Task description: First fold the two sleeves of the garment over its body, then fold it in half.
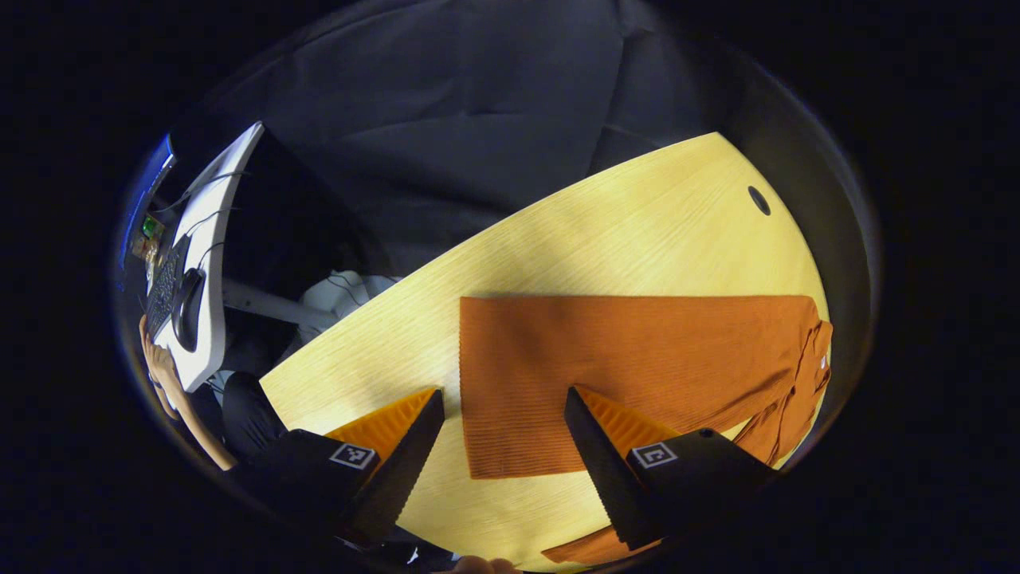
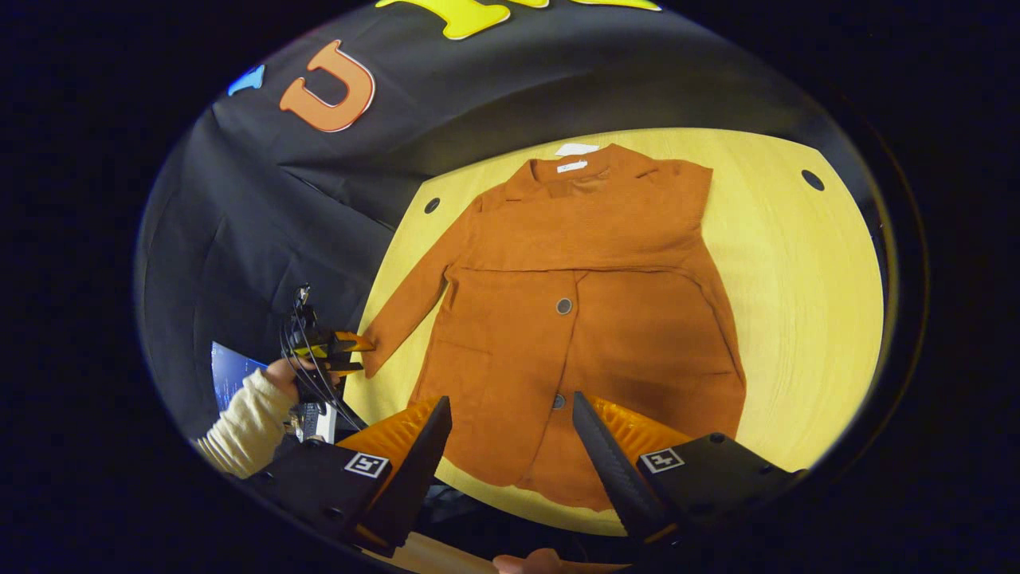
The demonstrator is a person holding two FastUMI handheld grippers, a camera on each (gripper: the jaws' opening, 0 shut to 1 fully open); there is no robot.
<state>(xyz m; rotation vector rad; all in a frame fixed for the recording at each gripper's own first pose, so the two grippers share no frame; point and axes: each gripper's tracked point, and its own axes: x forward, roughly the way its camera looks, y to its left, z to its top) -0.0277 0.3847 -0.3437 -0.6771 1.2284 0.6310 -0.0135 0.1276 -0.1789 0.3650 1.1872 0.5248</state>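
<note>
Left tongs (image 1: 504, 422) spread wide, gripping nothing, above the outstretched sleeve (image 1: 621, 375), which runs from lower centre to the right edge of the left gripper view. Right tongs (image 2: 510, 434) likewise spread, over the hem of the orange garment (image 2: 582, 319). It lies flat on the worktop (image 2: 797, 303), collar at top of frame; whether its right sleeve is folded is unclear.

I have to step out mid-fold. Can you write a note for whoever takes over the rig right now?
Left tool: open, at the cuff of the outstretched sleeve, gripping nothing.
Right tool: open above the hem, holding nothing.
Garment: flat on the table, collar at the far side.
Done: the other sleeve appears folded across the chest.
Left: fold the outstretched sleeve over, then fold in half.
</note>
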